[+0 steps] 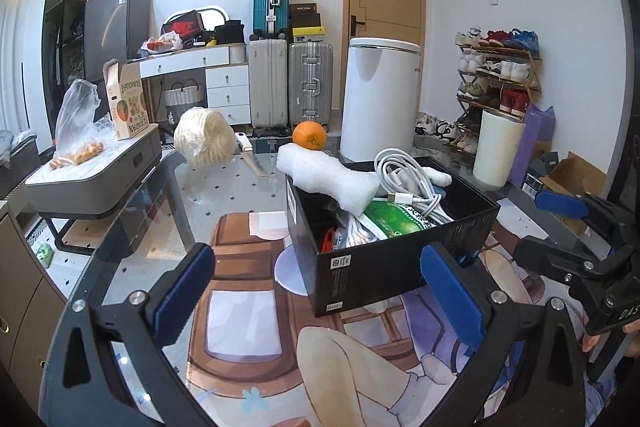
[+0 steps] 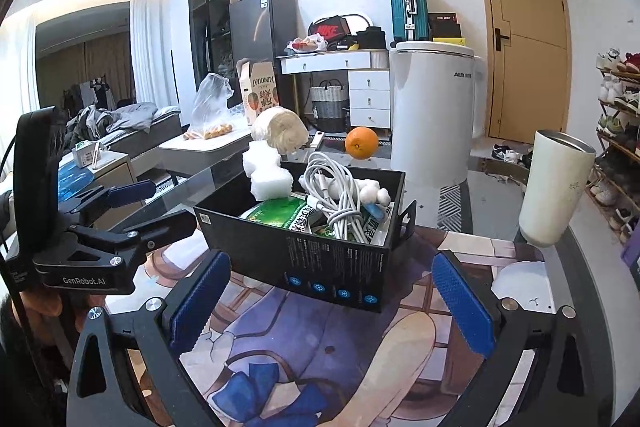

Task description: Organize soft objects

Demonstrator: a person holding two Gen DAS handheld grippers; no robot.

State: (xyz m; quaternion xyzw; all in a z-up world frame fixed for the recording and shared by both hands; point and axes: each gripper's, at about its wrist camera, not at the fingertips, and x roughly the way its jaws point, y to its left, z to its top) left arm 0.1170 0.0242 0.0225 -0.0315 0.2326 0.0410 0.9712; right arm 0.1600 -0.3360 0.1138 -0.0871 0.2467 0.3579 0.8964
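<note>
Black box sits mid-frame on the bench, w/ white foam, cable coil and green packet inside. Only the right view shows the box's far end flap. Left claw and right claw gape wide, holding nothing, bare mat btwn fingers. Orange and tumbler stand apart behind.

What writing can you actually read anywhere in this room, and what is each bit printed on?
"GenRobot.AI": on the left gripper, seen from the right wrist.
"AUX": on the white appliance.
"NIKE": on the red and black shoe box.
"KUMQUAT", upside down: on the cardboard carton.
"DAS", cut off: on the right gripper.
Black box print and green packet characters: too small to read.
</note>
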